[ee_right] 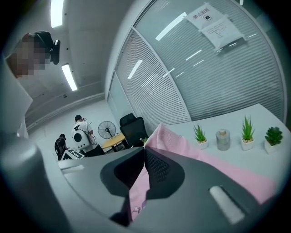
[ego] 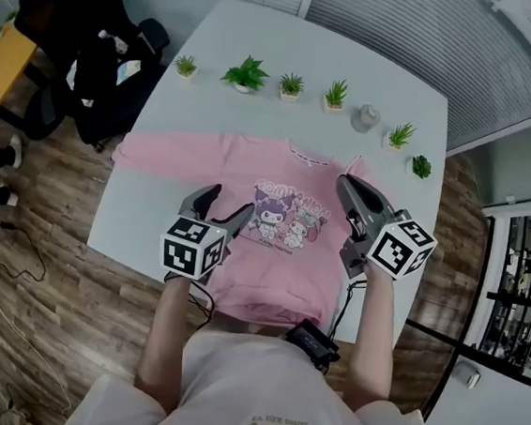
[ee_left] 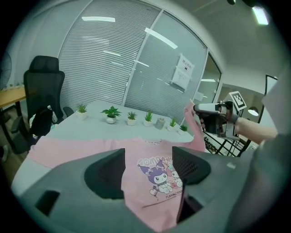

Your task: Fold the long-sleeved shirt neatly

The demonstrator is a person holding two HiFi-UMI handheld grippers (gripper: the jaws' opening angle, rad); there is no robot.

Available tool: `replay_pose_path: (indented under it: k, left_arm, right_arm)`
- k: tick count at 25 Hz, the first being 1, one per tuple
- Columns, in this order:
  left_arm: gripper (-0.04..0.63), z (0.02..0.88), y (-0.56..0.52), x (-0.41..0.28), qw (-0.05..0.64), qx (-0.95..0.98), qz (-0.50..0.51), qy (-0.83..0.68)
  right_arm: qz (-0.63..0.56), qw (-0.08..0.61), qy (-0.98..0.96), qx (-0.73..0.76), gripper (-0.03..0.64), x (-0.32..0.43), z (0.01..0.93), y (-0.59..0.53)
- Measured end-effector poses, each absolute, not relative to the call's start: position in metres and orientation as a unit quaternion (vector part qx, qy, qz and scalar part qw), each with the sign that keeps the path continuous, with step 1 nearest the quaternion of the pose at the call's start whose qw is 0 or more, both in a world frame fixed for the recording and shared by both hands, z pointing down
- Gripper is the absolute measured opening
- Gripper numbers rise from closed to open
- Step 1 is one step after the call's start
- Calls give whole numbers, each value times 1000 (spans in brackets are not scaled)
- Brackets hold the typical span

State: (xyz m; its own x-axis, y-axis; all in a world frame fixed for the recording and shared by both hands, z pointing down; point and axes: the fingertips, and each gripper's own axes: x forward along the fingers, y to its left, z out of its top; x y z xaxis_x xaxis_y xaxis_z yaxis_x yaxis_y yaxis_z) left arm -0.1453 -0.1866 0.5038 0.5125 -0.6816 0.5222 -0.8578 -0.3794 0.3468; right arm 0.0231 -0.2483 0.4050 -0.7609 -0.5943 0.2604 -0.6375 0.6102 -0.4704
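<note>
Head view: right gripper [ego: 345,181] jaws pinch a sleeve [ee_right: 191,152] of the shirt [ego: 252,163], raised for folding inward; left gripper [ego: 232,201] jaws stand apart, empty.

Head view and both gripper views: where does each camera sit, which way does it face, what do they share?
Head view: on the person's head, facing steeply down at the pink shirt on the table; both forearms and hand-held grippers show.
Left gripper view: on the left hand-held gripper, facing the blinds across the table; its open jaws show.
Right gripper view: on the right hand-held gripper, facing an office chair; its jaws clamp the sleeve.
Shared: shirt and potted plants.
</note>
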Motion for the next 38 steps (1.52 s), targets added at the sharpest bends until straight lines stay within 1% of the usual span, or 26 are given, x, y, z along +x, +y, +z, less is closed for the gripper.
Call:
replay_pose_path:
  k: [5, 8, 12, 14, 17, 19, 20, 22, 23, 27, 29, 33, 38]
  left_arm:
    - [324, 517, -191, -176, 311, 802, 143, -490]
    - [324, 525, -189, -187, 318, 796, 143, -495]
    - [324, 537, -181, -195, 329, 790, 147, -496]
    - [324, 542, -176, -196, 333, 790, 152, -492]
    - [324, 551, -169, -197, 339, 787, 160, -489]
    - [325, 556, -164, -200, 341, 785, 165, -491]
    - [328, 558, -163, -202, 342, 783, 167, -492]
    - [340, 560, -160, -208, 343, 779, 169, -498]
    - [345, 561, -159, -211, 343, 777, 168, -501]
    - [353, 558, -160, -220, 342, 774, 157, -510]
    - [354, 555, -163, -222, 339, 775, 150, -512]
    - [354, 549, -166, -219, 334, 779, 142, -511]
    - [356, 536, -168, -216, 321, 780, 134, -520]
  right_arm:
    - [289, 50, -905, 307, 18, -36, 426, -262]
    - [313, 61, -904, 287, 18, -72, 460, -270]
    - [340, 94, -895, 273, 18, -117, 516, -273]
    - [342, 122, -891, 272, 18, -133, 544, -275]
    - [324, 199, -882, 279, 20, -145, 590, -279]
    - [317, 233, -869, 301, 22, -143, 613, -283]
    - [321, 241, -862, 310, 41, -142, 620, -284]
    - [340, 248, -851, 314, 172, -142, 628, -284]
    - [346, 250, -849, 312, 225, -144, 629, -283]
    - [335, 256, -855, 303, 276, -143, 619, -272]
    - [334, 247, -863, 288, 302, -144, 609, -261]
    - [316, 211, -881, 282, 308, -139, 575, -242]
    - [299, 170, -890, 299, 308, -115, 530, -209]
